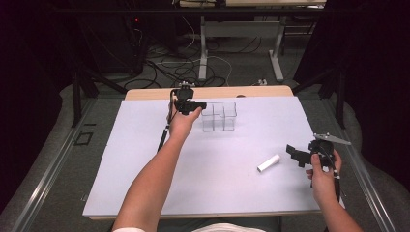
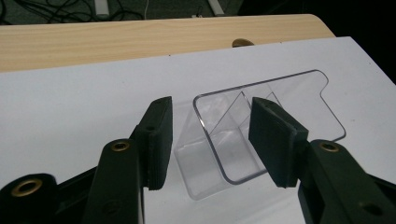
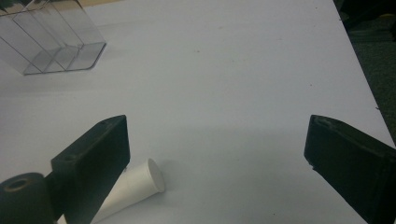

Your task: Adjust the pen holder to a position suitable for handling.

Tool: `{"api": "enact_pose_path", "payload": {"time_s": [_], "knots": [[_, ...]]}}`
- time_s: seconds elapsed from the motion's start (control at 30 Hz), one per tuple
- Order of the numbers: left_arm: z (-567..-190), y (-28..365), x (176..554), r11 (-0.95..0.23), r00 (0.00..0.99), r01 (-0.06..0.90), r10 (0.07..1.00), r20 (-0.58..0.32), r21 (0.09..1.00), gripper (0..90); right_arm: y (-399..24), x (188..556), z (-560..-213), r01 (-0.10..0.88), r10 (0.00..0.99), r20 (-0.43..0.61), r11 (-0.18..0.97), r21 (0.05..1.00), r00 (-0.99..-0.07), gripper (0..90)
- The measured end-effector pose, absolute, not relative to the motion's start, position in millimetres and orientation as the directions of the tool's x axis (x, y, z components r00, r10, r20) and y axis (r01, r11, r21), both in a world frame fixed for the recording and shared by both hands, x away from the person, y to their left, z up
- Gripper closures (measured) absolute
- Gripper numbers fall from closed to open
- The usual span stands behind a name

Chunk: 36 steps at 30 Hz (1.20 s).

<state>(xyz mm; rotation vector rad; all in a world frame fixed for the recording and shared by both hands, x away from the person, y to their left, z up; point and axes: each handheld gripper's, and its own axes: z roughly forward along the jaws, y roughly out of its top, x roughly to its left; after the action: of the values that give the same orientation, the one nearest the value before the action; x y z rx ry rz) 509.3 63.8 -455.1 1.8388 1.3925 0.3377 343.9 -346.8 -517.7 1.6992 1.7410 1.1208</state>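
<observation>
Over on the left, the left hand reaches far up the table, holding the left gripper right at the near-left corner of the clear plastic organizer. From the left gripper view, the left gripper has its jaws partly open and they straddle the organizer's near corner wall, one pad outside it and one over the inside; the jaws are not closed on it, and whether either pad touches the plastic I cannot tell. The organizer stands upright on the white sheet toward the far middle of the table, with thin dividers splitting it into compartments, and it looks empty. Behind the sheet a strip of the wooden tabletop shows along the far edge. Moving right, a small white tube lies on its side on the sheet, well apart from the organizer and nearer the person's side. Just beside it on the right, the right gripper sits low in the right hand, jaws pointing left toward the tube. In the right gripper view, the right gripper is spread wide and holds nothing, and the white tube lies partly behind the left-hand jaw, its open end poking out into the gap, while the organizer stands off in the upper left corner.
</observation>
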Motion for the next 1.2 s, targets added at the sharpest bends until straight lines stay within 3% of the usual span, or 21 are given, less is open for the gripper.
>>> {"api": "enact_pose_path", "payload": {"time_s": [0.8, 1.2], "knots": [[-487, 60, 512, -0.026, 0.285, 0.728, 0.92, -0.268, 0.685, 56.7, -348, 346, -519, 0.609, 0.963, 0.23, -0.099, 0.787, -0.141, 7.0], [-484, 52, 510, 0.018, 0.252, 0.743, 0.918, -0.305, 0.669, 74.4, -348, 347, -520, 0.61, 0.962, 0.232, -0.098, 0.786, -0.143, 7.7]]}}
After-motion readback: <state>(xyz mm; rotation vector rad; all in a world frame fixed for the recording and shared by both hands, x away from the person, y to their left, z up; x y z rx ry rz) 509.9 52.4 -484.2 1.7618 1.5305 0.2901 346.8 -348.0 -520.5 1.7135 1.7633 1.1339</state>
